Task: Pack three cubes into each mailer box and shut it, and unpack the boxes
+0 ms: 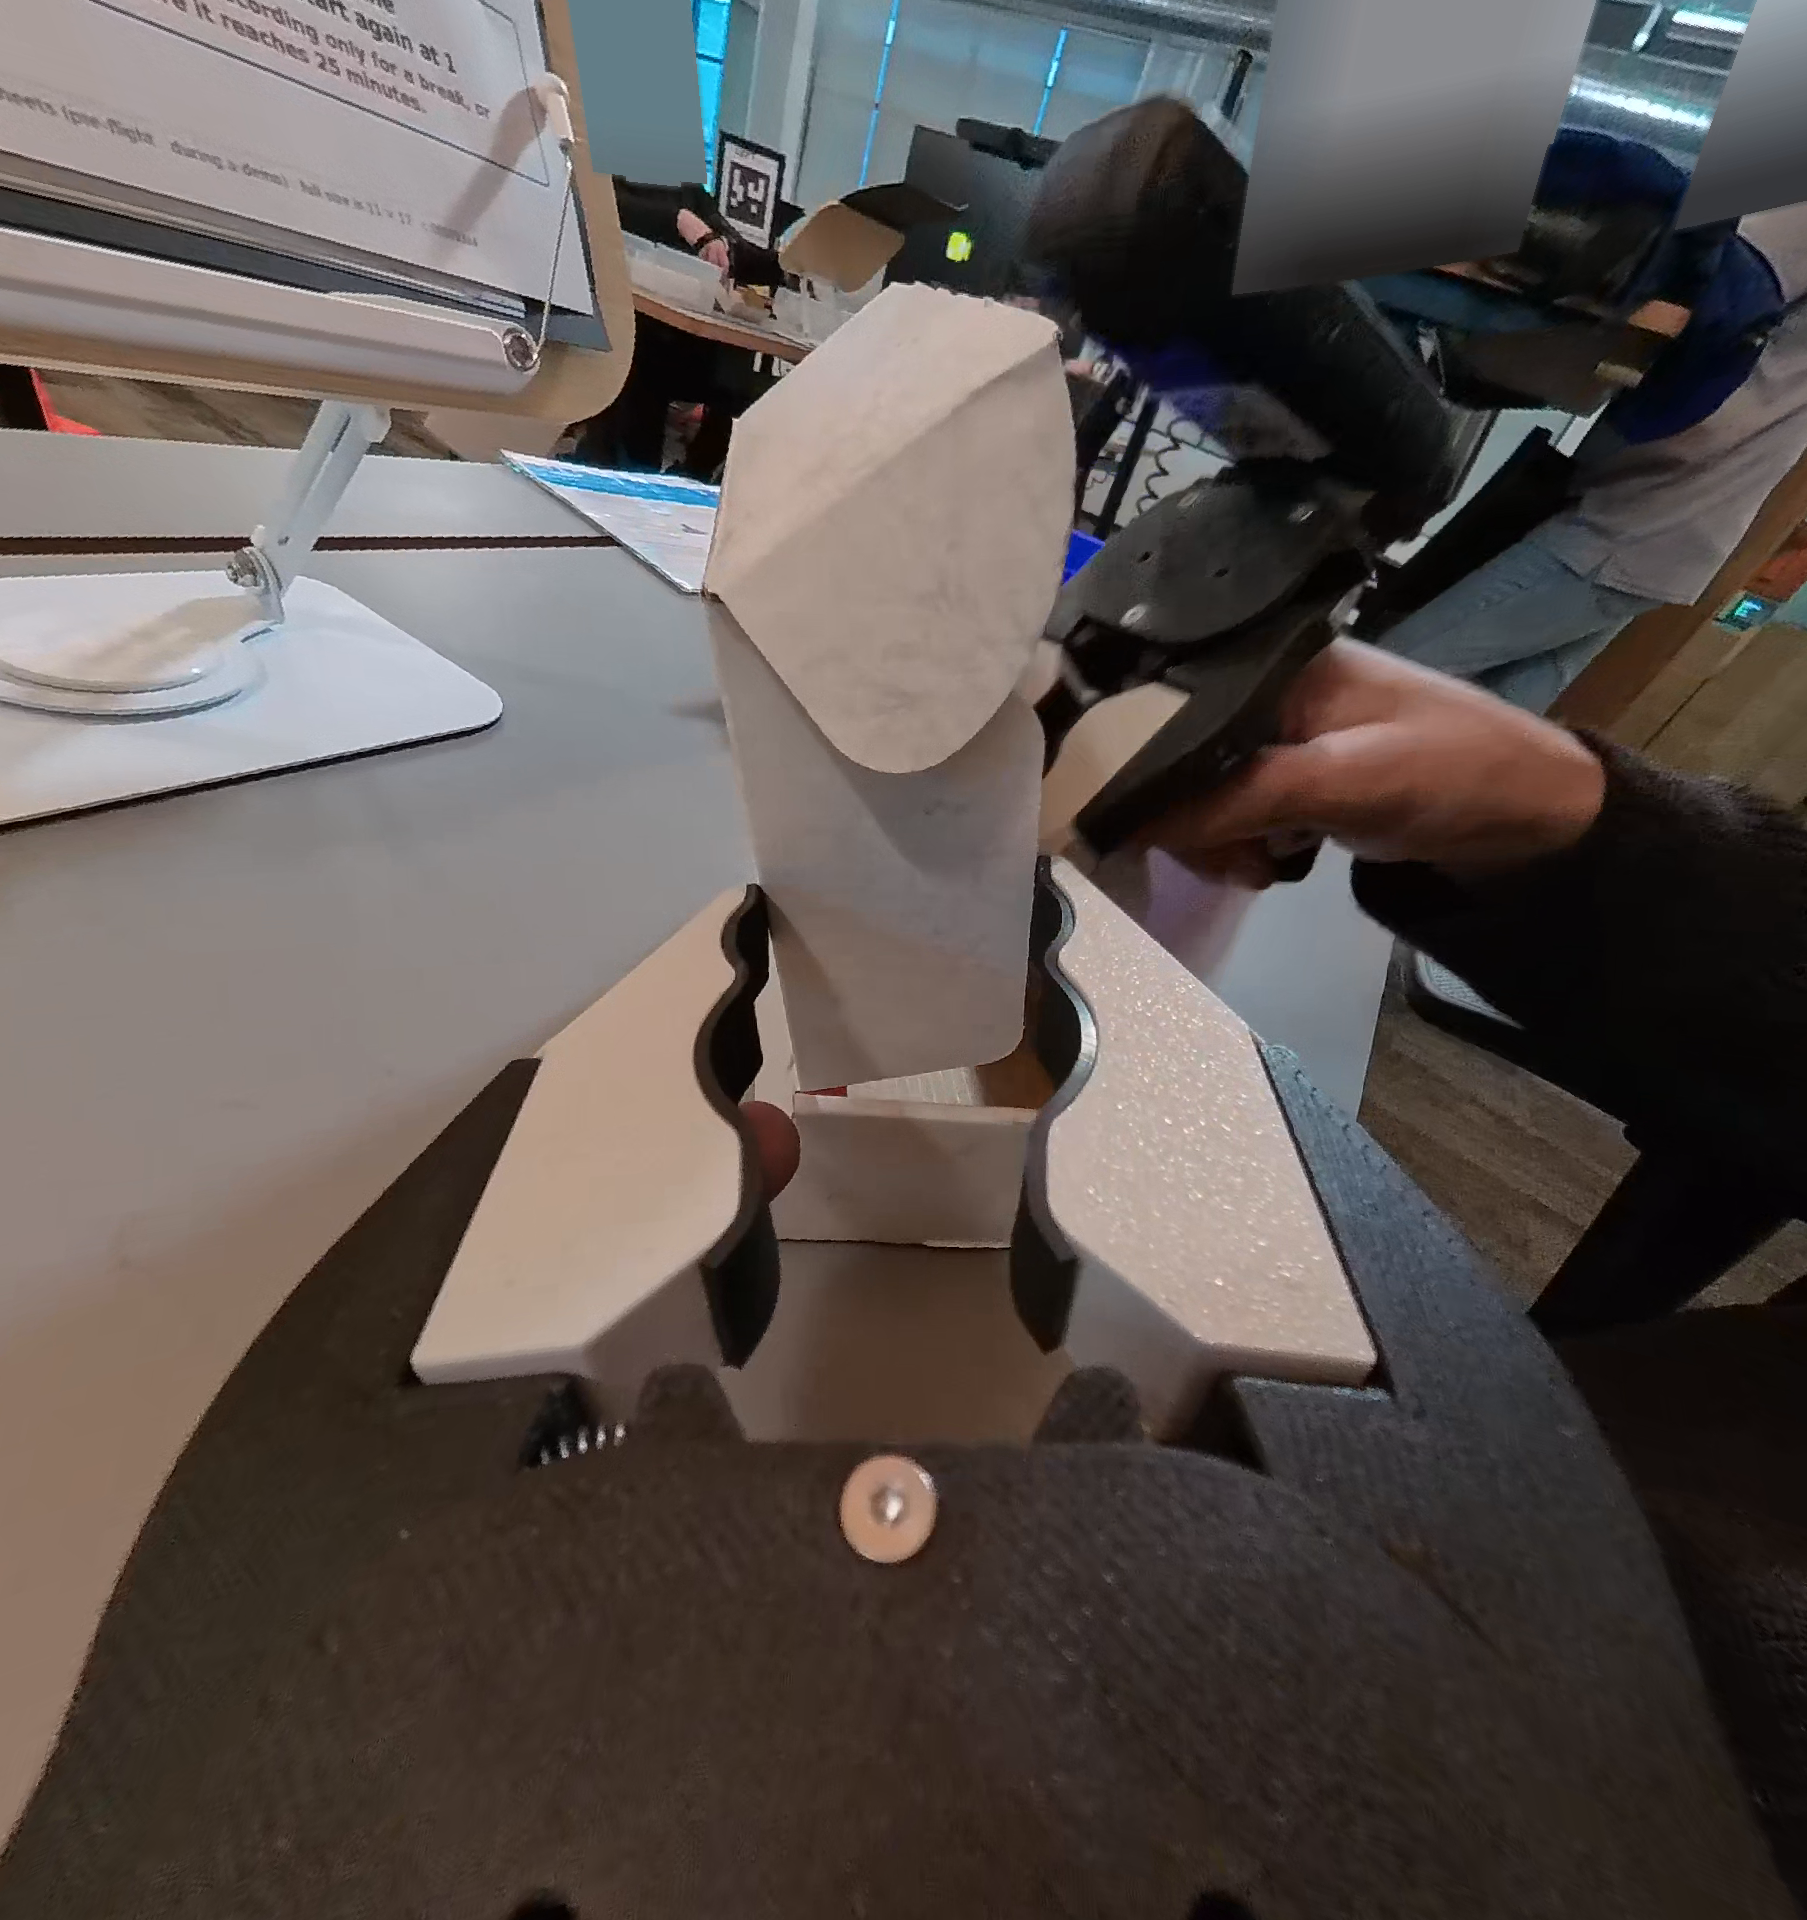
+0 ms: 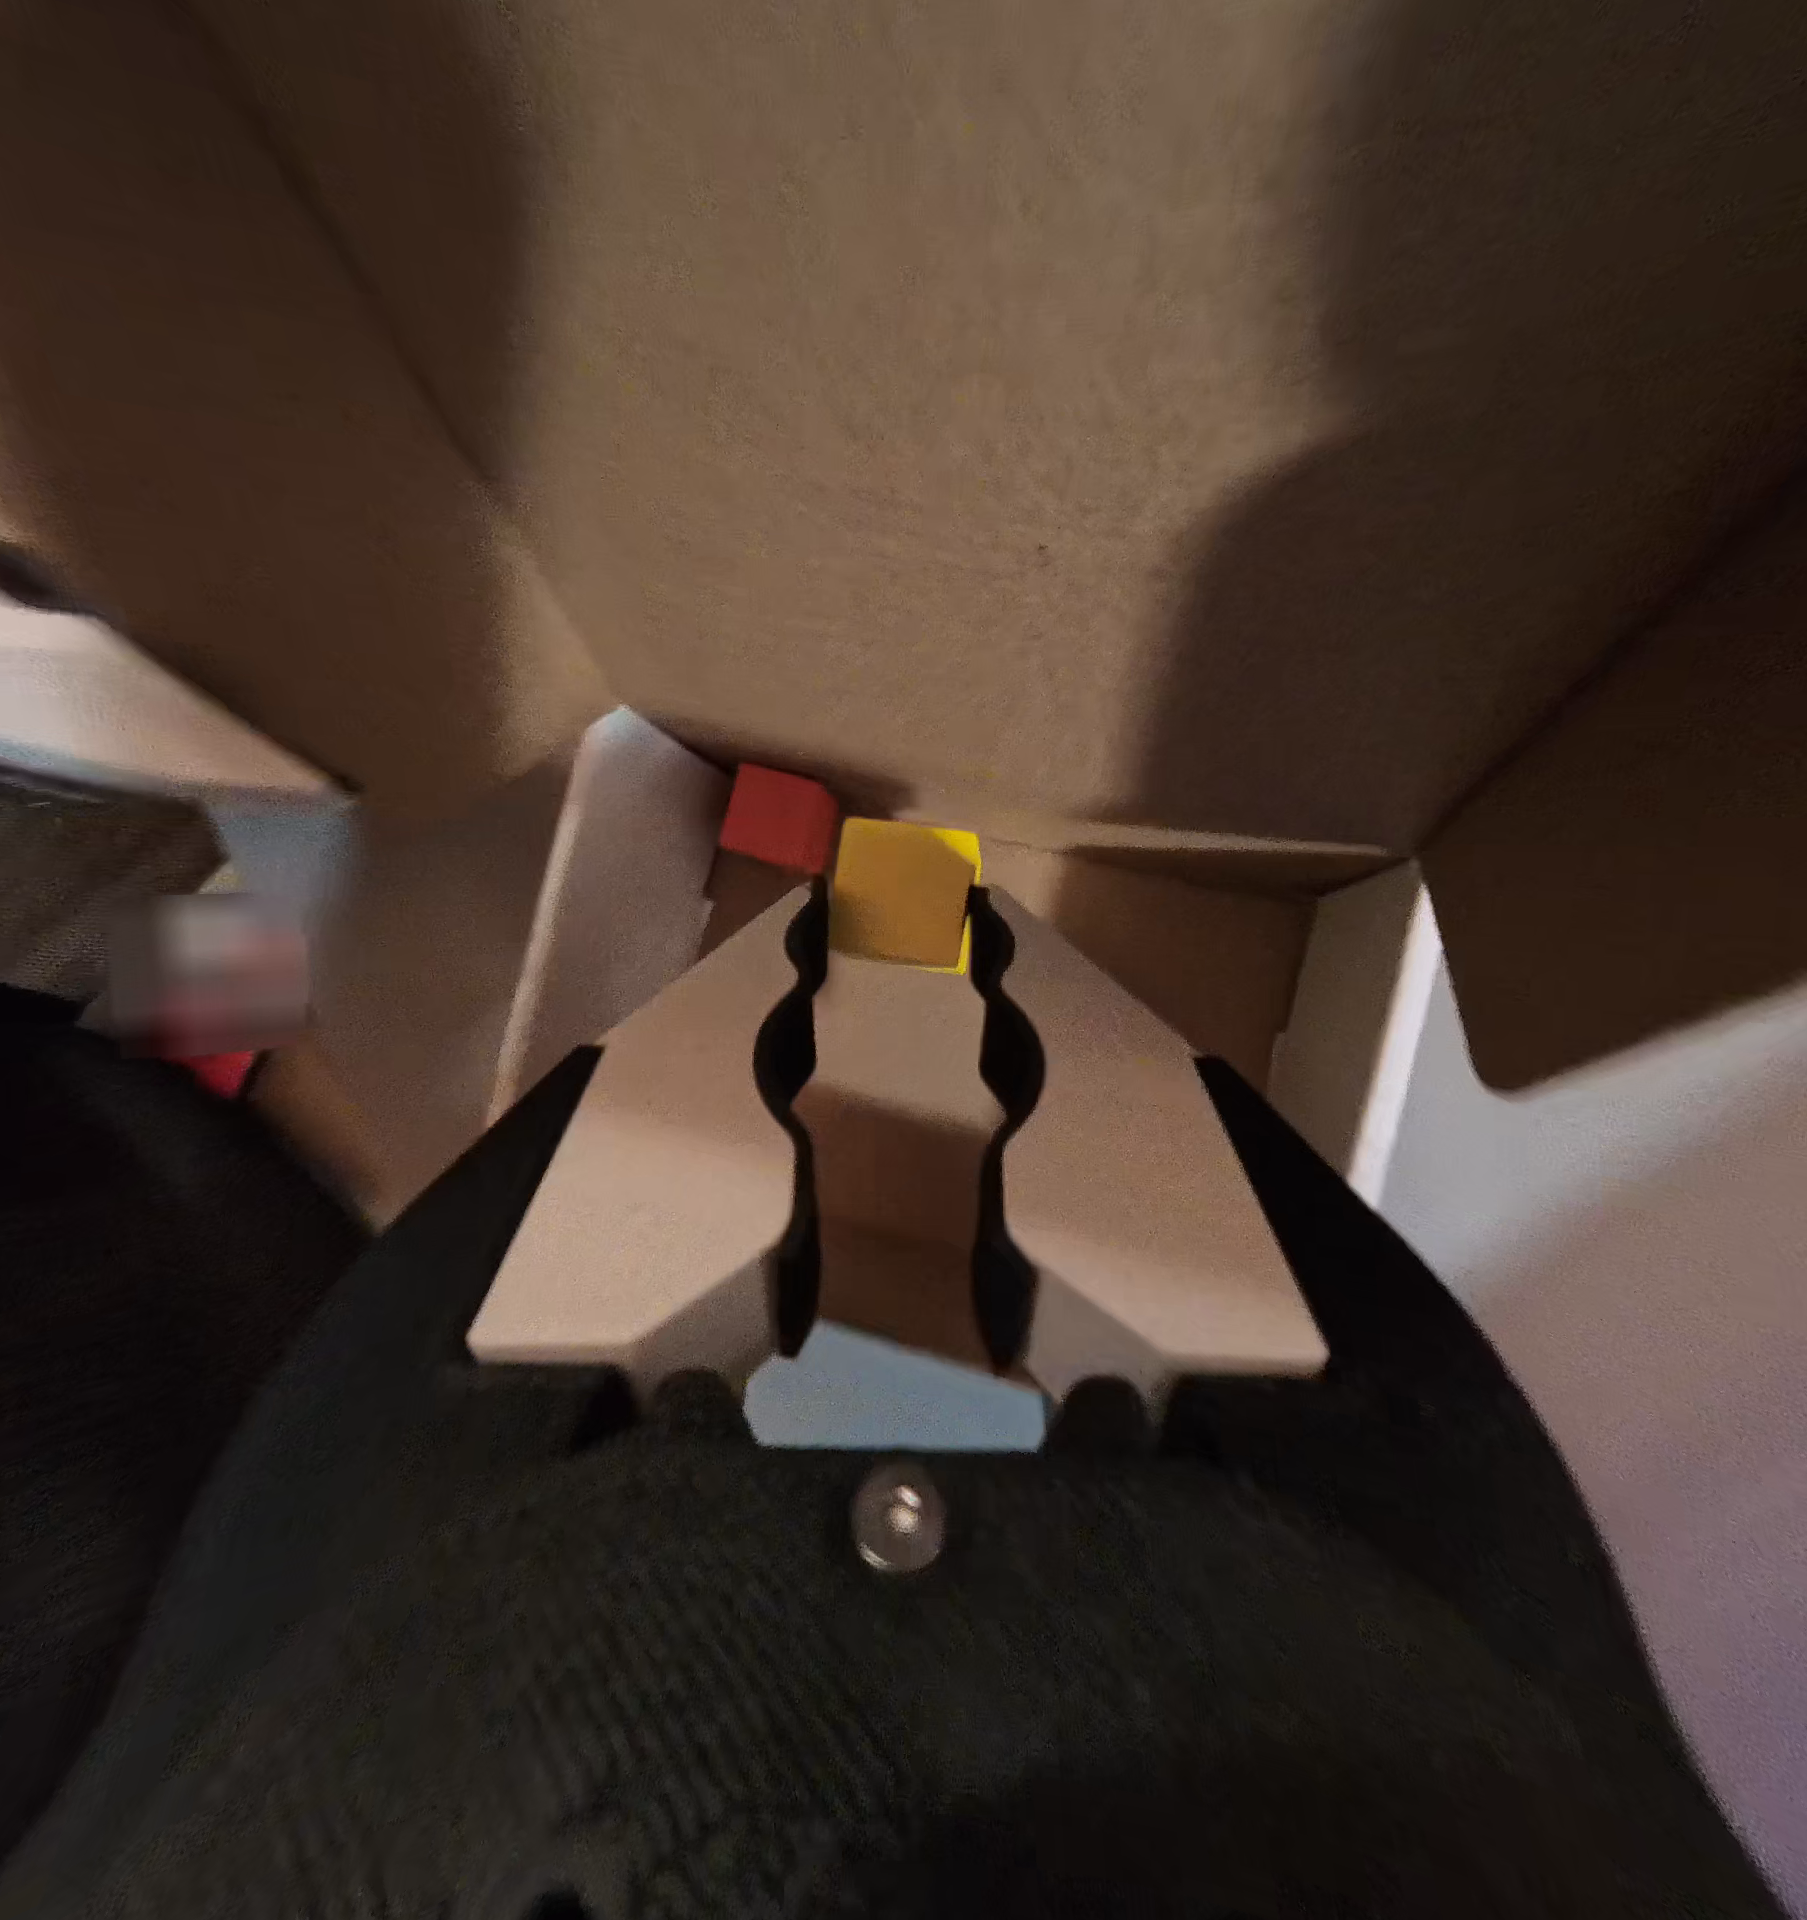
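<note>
Two cubes show in your right wrist view: a yellow cube (image 2: 901, 896) pinched between the tips of your right tool (image 2: 899, 914), and a red cube (image 2: 774, 817) just behind it to the left, lying in the far corner of the open mailer box (image 2: 1335, 997). The right tool's jaws stand narrowed onto the yellow cube's sides, reaching over the box's low white wall, with the brown inner face of the raised lid filling the picture above.

Your left tool (image 1: 894, 997) is closed partway around the box's narrow end; its white lid flap (image 1: 883, 623) stands upright and bent between the fingers (image 1: 1169, 1122), and both black pads press the box's sides. The box sits on the grey desk (image 1: 307, 987). Beyond the flap, your hand (image 1: 1398, 790) grips the right tool's black handle. A white stand (image 1: 151, 665) with a board of papers sits at the desk's left.
</note>
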`<state>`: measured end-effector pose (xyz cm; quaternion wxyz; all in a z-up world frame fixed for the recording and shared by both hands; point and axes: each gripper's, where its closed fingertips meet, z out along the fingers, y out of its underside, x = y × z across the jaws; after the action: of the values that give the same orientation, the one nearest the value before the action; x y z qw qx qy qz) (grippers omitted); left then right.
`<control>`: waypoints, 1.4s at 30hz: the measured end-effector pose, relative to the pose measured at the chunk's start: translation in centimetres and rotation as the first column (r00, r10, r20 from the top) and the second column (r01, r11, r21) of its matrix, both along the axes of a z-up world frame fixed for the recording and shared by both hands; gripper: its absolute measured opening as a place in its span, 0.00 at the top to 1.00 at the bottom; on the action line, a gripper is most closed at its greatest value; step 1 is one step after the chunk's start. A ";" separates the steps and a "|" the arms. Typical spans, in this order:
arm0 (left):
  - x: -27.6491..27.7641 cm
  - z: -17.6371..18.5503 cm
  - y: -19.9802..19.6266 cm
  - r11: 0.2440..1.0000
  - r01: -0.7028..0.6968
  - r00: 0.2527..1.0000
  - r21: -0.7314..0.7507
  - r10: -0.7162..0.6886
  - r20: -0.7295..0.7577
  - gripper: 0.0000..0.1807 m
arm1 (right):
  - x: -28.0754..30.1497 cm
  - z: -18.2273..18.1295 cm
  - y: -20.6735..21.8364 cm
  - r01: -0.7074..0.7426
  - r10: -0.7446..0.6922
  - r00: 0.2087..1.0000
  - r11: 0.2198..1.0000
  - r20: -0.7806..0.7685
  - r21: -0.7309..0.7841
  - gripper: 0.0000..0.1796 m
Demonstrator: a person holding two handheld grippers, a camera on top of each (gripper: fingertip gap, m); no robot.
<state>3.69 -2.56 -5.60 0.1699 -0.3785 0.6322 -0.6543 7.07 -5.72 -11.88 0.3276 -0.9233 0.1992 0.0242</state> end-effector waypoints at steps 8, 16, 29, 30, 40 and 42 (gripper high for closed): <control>0.0 0.0 0.0 1.000 -0.004 1.000 0.004 0.004 0.004 0.73 | 0.7 9.8 -9.6 0.139 -0.153 0.982 0.982 0.110 0.129 0.85; 0.0 0.0 -0.1 1.000 -0.012 1.000 0.017 0.012 0.010 0.73 | 8.4 10.3 -31.2 0.637 -0.626 0.754 0.771 0.197 0.010 0.85; 0.1 -0.1 -0.2 0.999 -0.017 1.000 0.032 0.016 0.019 0.73 | 7.5 -1.6 -37.3 0.637 -0.683 0.728 0.703 -0.054 -0.317 0.85; 0.0 -0.1 -0.2 0.999 -0.016 1.000 0.032 0.015 0.019 0.73 | 7.4 -1.9 -37.3 0.633 -0.683 0.729 0.701 -0.054 -0.328 0.85; 0.0 -0.1 -0.2 0.999 -0.014 1.000 0.033 0.013 0.021 0.73 | 6.8 -0.2 -37.3 0.638 -0.684 0.728 0.701 -0.046 -0.319 0.80; 0.1 -0.1 -0.2 0.999 -0.015 1.000 0.033 0.015 0.021 0.73 | 7.1 1.8 -37.0 0.657 -0.683 0.731 0.702 0.002 -0.275 0.81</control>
<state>3.77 -2.81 -5.74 0.1877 -0.3734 0.6383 -0.6465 14.19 -42.69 -10.10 0.1809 -0.8193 0.5387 -0.0762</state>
